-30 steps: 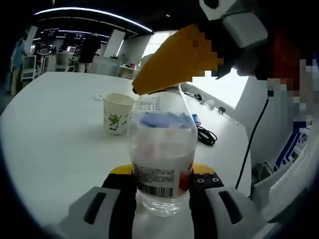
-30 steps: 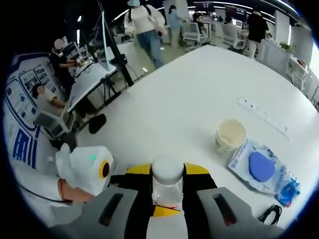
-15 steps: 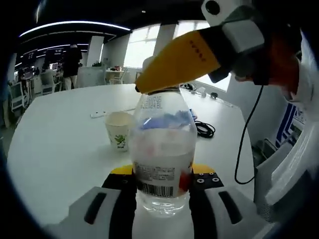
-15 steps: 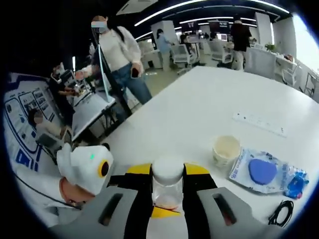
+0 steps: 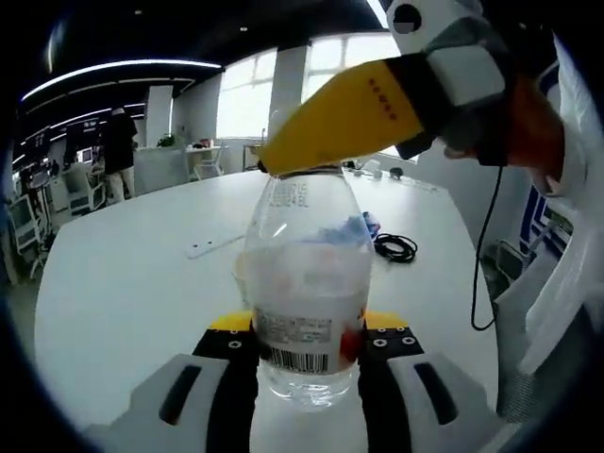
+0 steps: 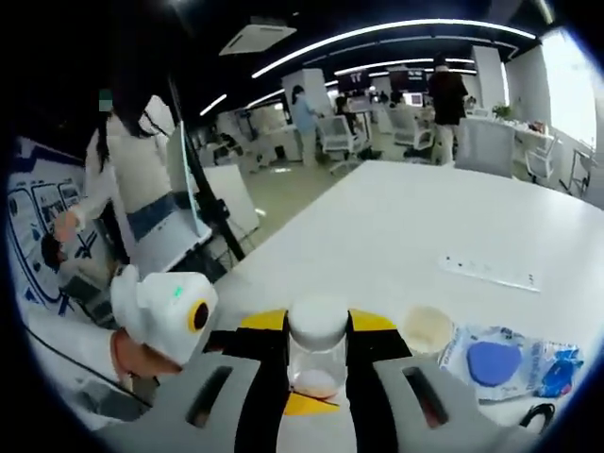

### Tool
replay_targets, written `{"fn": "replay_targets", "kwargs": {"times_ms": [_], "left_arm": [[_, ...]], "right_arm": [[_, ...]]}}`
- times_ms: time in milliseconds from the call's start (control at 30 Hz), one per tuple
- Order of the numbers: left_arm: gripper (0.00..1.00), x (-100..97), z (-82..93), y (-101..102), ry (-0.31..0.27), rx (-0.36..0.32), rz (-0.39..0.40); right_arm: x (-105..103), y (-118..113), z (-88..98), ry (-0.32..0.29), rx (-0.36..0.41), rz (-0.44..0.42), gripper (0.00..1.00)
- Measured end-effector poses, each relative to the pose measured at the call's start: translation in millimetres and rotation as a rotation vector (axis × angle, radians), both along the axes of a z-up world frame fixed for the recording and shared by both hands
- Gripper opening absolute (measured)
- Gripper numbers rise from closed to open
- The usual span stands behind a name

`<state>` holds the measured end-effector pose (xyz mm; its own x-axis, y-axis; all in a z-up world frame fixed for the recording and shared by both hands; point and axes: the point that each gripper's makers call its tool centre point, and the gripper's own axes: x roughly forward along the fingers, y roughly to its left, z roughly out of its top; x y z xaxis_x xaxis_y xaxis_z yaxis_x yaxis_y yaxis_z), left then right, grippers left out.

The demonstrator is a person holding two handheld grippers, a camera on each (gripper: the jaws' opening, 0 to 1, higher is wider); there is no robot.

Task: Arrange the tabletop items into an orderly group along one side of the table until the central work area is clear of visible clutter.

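Observation:
A clear plastic bottle (image 5: pixel 307 274) with a barcode label stands upright between the jaws of my left gripper (image 5: pixel 307 357), which is shut on its lower body. My right gripper (image 6: pixel 317 342) is shut on the bottle's white cap (image 6: pixel 318 319); its yellow jaw (image 5: pixel 349 113) crosses the bottle's top in the left gripper view. The left gripper's white body (image 6: pixel 162 310) shows beside it. On the white table (image 6: pixel 396 226) lie a paper cup (image 6: pixel 427 328), a blue packet (image 6: pixel 505 363), a white power strip (image 6: pixel 491 272) and a black cable (image 5: pixel 396 247).
A person's sleeve (image 5: pixel 552 311) is close on the right of the left gripper view. People, office chairs and desks (image 6: pixel 340 132) stand beyond the table's far edge. A person (image 6: pixel 132 189) stands near a whiteboard stand at the table's left side.
Both views have tilted upward, so the table looks flatter and lower. Both grippers keep their hold on the bottle. The paper cup now sits mostly behind the bottle in the left gripper view.

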<state>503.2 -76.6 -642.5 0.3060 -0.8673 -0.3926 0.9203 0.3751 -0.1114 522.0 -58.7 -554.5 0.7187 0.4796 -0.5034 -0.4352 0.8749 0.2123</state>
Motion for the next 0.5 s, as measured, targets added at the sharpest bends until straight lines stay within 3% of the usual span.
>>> {"fn": "replay_targets", "kwargs": {"times_ms": [500], "left_arm": [[0.39, 25.4, -9.0, 2.6, -0.012, 0.031, -0.086]], "right_arm": [[23.3, 6.0, -5.7, -0.046, -0.016, 0.002, 0.2]]}}
